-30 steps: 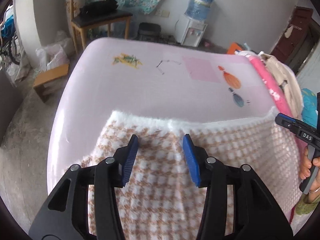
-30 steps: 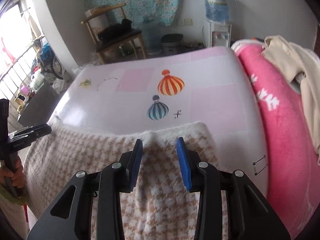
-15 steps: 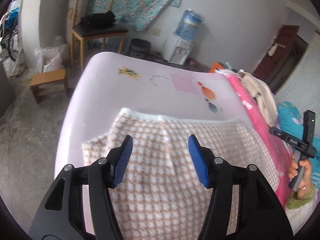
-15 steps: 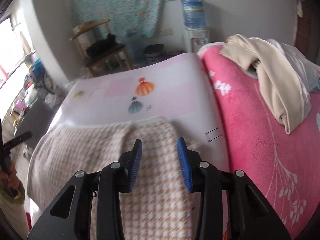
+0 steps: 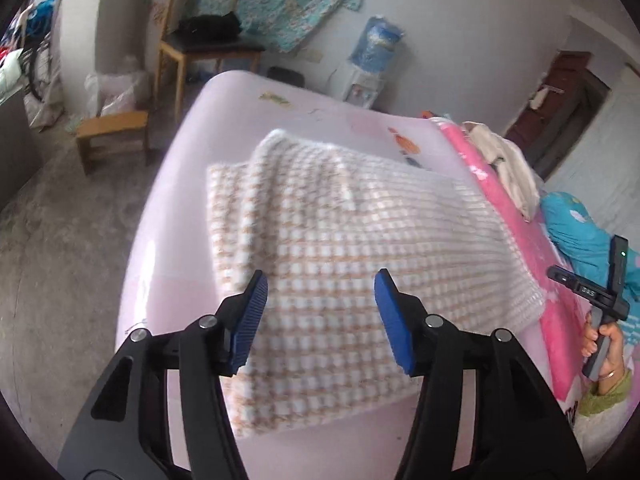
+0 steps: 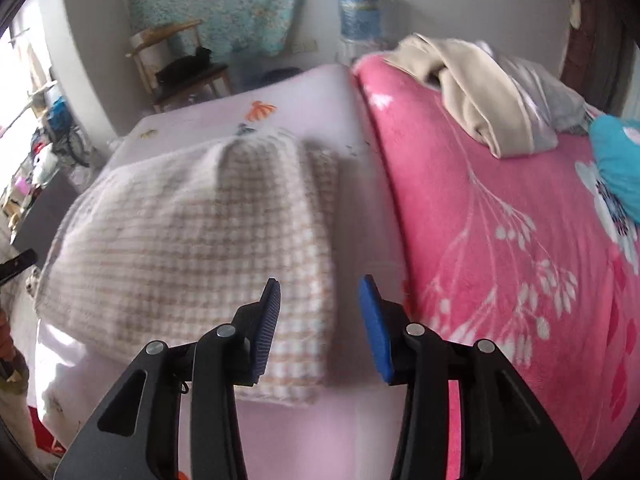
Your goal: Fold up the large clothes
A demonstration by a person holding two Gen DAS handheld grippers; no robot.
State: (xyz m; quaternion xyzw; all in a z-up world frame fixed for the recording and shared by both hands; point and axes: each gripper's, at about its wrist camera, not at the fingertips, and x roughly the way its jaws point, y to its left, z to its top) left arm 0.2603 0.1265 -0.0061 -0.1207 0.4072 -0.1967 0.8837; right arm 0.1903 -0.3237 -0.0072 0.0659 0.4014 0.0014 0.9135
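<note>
— What's the garment doing on my feeds?
— I see a fuzzy white-and-tan checked garment (image 5: 340,240), folded over into a thick rectangle, lying flat on the pale pink sheet (image 5: 168,240), a few soft ridges near its far edge.

Checked garment (image 6: 192,232): motion-blurred, far edge soft; near part hidden behind right gripper (image 6: 318,320) fingers. Person's hand (image 5: 604,344) at 3 o'clock: cut by frame edge. Balloon prints (image 6: 260,112) at 12 o'clock: smeared.

Tan-and-white checked garment (image 5: 340,240) on pale pink sheet (image 5: 172,240); beside the sheet, a hot-pink blanket (image 6: 500,240) with white flowers.
</note>
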